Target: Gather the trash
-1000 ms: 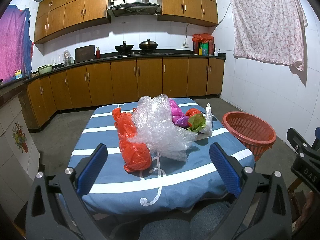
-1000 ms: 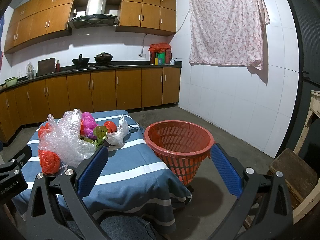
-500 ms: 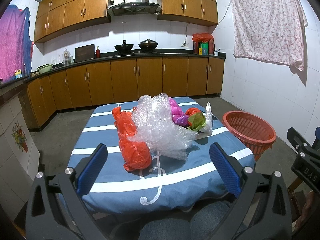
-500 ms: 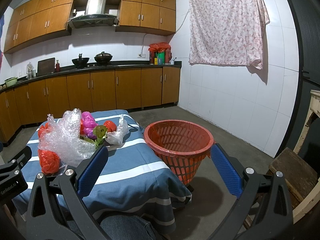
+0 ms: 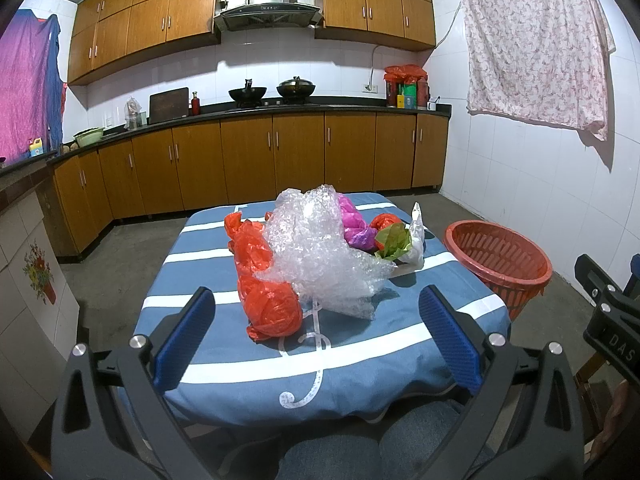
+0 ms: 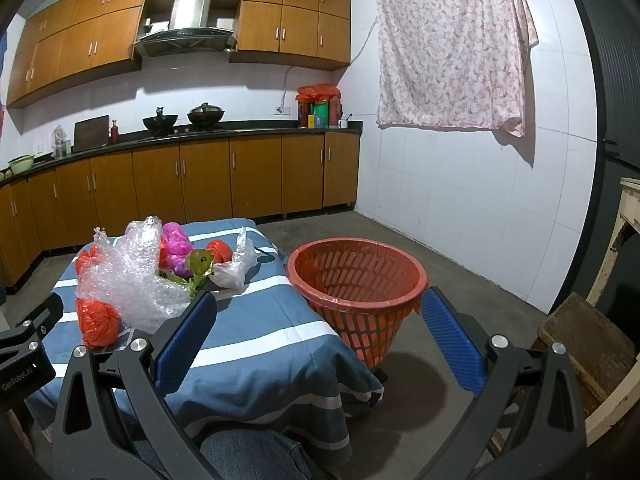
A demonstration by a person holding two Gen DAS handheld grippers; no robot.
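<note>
1. Left wrist view: the left gripper (image 5: 316, 326) is hanging with its jaws spread wide and nothing between them, short of the near edge of the striped blue tablecloth (image 5: 352, 364). The trash heap is lying straight ahead at twelve o'clock: a red plastic bag (image 5: 266, 280) nearest, its long axis running away from the tongs, touching a crumpled bubble wrap sheet (image 5: 320, 252) at one o'clock. Behind them are sitting a pink bag (image 5: 354, 222), a green wrapper (image 5: 394, 242) and a clear plastic bag (image 5: 416, 240). The red laundry-style basket (image 5: 500, 264) is standing on the floor at two o'clock, apart from the table.

2. Right wrist view: the right gripper (image 6: 318, 334) is also gaping fully and carrying nothing. The basket (image 6: 356, 280) is sitting dead ahead at twelve o'clock, while the heap, bubble wrap (image 6: 128, 280) and red bag (image 6: 98, 322), is lying off at ten o'clock.

3. Judgement: nothing is collected yet. The left gripper is facing the heap squarely and looks nearer, so the red bag is probably its first pick; the right is lining up better with the basket.
</note>
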